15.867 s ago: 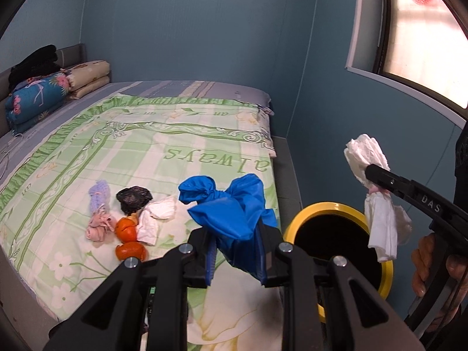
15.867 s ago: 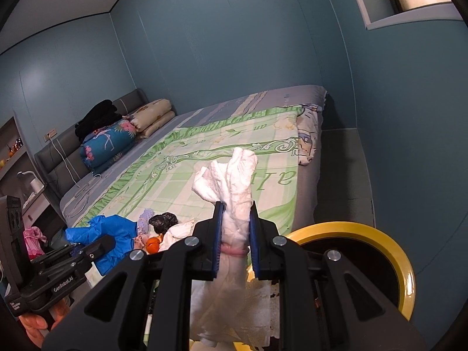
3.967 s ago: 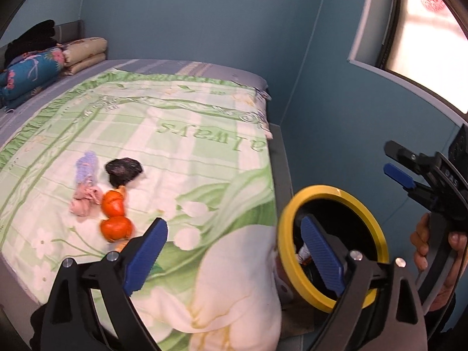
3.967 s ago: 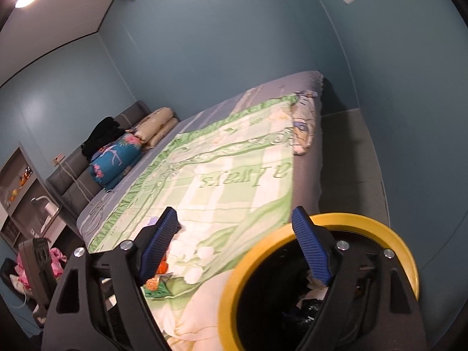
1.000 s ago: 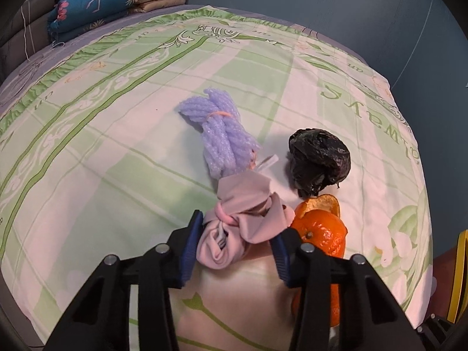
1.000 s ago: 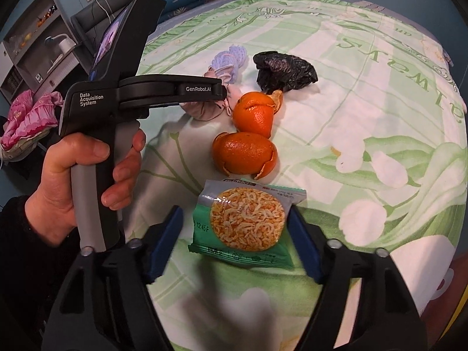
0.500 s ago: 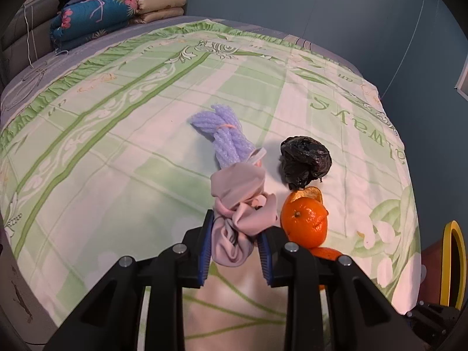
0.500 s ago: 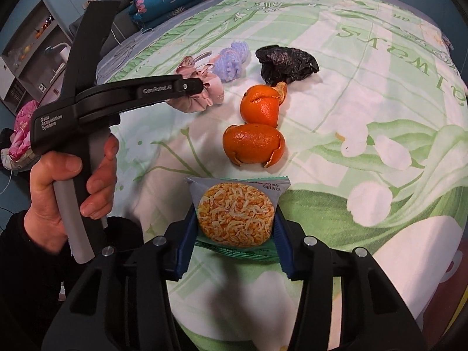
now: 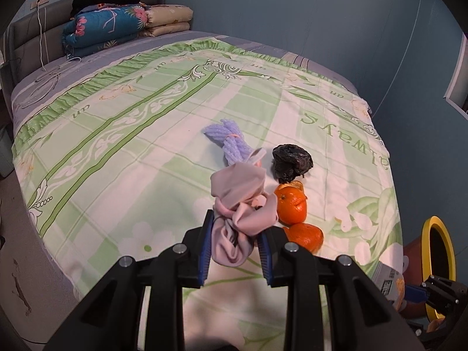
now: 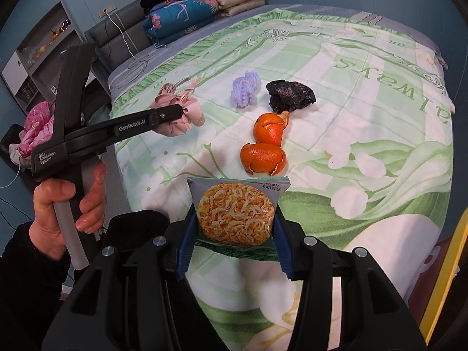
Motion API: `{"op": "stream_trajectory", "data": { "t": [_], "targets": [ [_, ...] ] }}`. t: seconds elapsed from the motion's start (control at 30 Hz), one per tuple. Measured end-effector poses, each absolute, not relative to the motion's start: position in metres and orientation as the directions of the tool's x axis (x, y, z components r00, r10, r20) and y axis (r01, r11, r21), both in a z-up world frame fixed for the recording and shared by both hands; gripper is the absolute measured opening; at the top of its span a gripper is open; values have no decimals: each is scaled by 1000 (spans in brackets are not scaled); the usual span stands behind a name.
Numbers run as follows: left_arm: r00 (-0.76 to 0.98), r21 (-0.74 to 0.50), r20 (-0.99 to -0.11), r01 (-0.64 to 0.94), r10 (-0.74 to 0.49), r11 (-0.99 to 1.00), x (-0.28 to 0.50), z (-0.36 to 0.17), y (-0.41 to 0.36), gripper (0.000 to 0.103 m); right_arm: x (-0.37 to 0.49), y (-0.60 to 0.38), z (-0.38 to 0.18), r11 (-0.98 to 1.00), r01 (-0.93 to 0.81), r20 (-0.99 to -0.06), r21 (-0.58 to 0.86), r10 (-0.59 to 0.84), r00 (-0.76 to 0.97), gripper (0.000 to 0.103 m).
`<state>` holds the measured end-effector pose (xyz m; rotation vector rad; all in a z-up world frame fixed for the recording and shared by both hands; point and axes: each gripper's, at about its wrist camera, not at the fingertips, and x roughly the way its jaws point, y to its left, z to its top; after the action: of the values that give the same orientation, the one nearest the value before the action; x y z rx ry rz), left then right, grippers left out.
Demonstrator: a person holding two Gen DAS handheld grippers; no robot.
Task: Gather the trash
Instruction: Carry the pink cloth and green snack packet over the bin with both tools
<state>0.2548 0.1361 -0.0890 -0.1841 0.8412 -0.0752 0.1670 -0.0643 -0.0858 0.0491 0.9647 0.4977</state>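
Note:
My left gripper (image 9: 235,244) is shut on a knotted pink cloth bundle (image 9: 241,201), lifted off the green bedspread (image 9: 122,146); the same gripper (image 10: 182,111) and bundle (image 10: 178,117) show at the left of the right wrist view. My right gripper (image 10: 234,241) is shut on a green snack packet (image 10: 235,210) held above the bed. On the bedspread lie a purple bundle (image 9: 229,140), a crumpled black bag (image 9: 292,162) and two pieces of orange peel (image 9: 291,206), (image 9: 305,234). The yellow-rimmed trash bin (image 9: 438,263) stands on the floor at the right.
Folded quilts and pillows (image 9: 117,26) are stacked at the head of the bed. A shelf unit (image 10: 38,58) and pink clothes (image 10: 32,128) are beside the bed at the left. A hand (image 10: 70,204) in a dark sleeve holds the left gripper's handle.
Both grippers closed on their items and rose: the left lifted the pink bundle off the bedspread, the right lifted the snack packet. More of the bed and the bin came into view.

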Motion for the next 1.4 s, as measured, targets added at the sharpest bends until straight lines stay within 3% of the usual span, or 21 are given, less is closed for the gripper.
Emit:
{"op": "stream_trajectory", "data": {
  "t": [0.67, 1.4],
  "targets": [
    [678, -190, -714, 53, -175, 980, 217, -68, 94, 26, 124, -113, -37, 903, -369, -723, 221, 406, 559, 46],
    [678, -160, -680, 233, -278, 959, 198, -23, 6, 26, 97, -209, 10, 942, -218, -634, 256, 334, 697, 46]
  ]
}}
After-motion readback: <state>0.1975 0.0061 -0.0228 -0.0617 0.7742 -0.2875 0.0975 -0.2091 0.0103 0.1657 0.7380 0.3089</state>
